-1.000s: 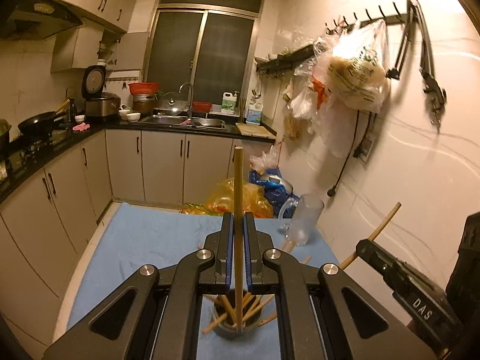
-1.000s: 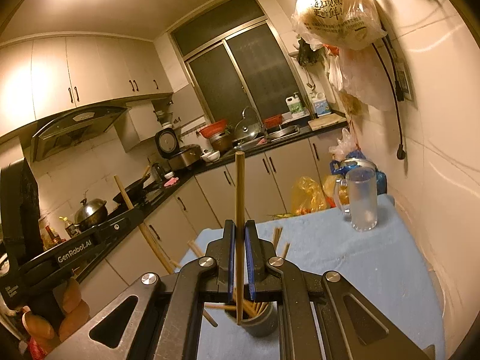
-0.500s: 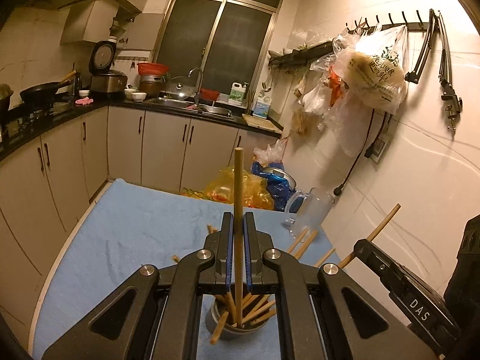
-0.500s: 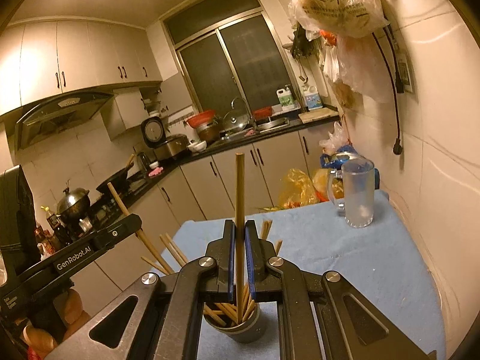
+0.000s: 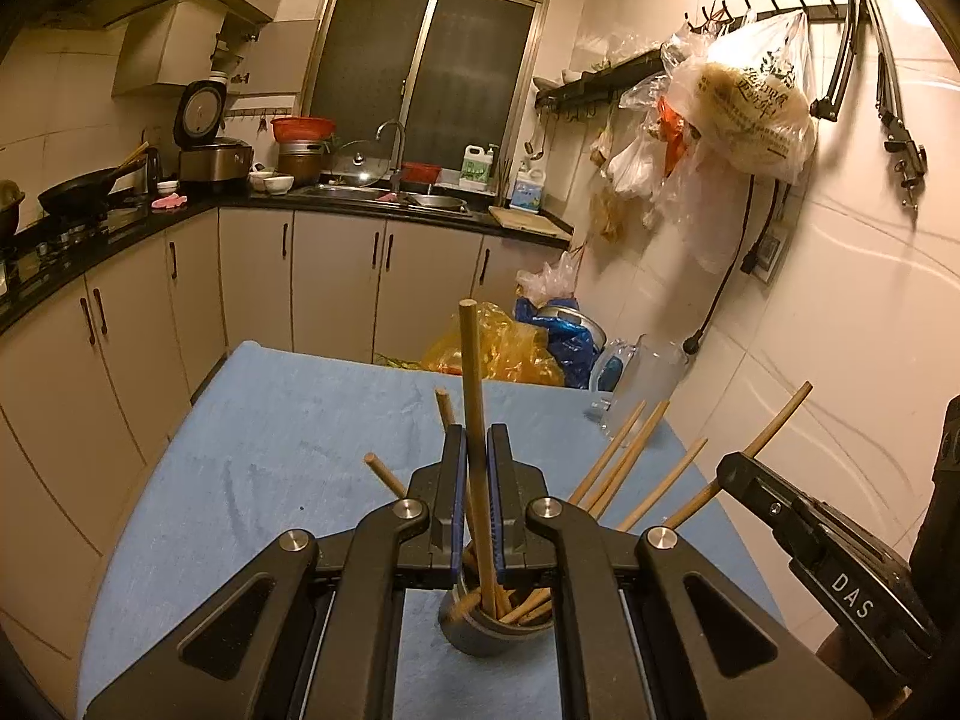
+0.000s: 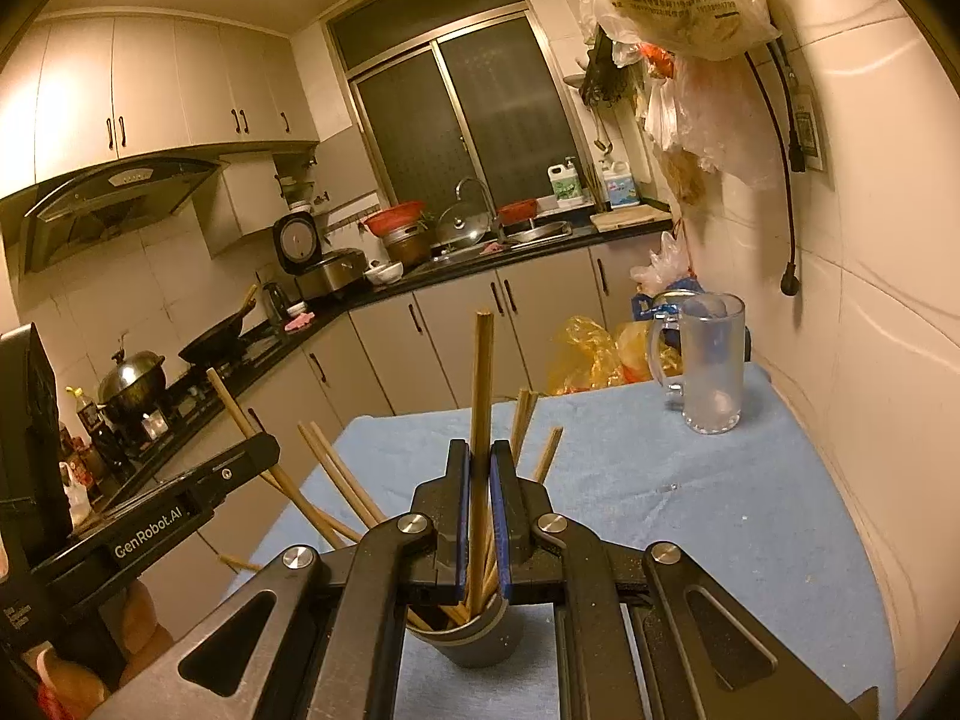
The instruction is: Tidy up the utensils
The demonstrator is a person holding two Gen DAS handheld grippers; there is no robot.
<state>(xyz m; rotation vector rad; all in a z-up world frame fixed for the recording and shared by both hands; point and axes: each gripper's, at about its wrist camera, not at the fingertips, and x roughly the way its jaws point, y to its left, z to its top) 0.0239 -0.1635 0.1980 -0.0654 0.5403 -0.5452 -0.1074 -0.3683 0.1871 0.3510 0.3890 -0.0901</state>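
Both tools hang over the small dark grey round cup (image 5: 495,624) that stands on the blue cloth-covered worktop (image 5: 288,438). The left tool (image 5: 477,480) has its blue-lined jaws pressed together on a long wooden chopstick (image 5: 474,408); the stick runs nearly upright between them, its top well above the jaws and its lower end down inside the cup. The right tool (image 6: 479,492) is clamped the same way on a second long wooden chopstick (image 6: 481,384), also close to upright, its foot among the others in the cup's mouth (image 6: 474,630).

A loose bundle of wooden chopsticks (image 5: 624,456) already sits in the cup, fanning outward at slants to either side of the held sticks. From the left wrist view the right tool's black body shows at the right edge, near the cup. A frosted glass mug with a handle (image 6: 702,360) stands at the worktop's far corner beside the tiled wall, well apart from the cup.
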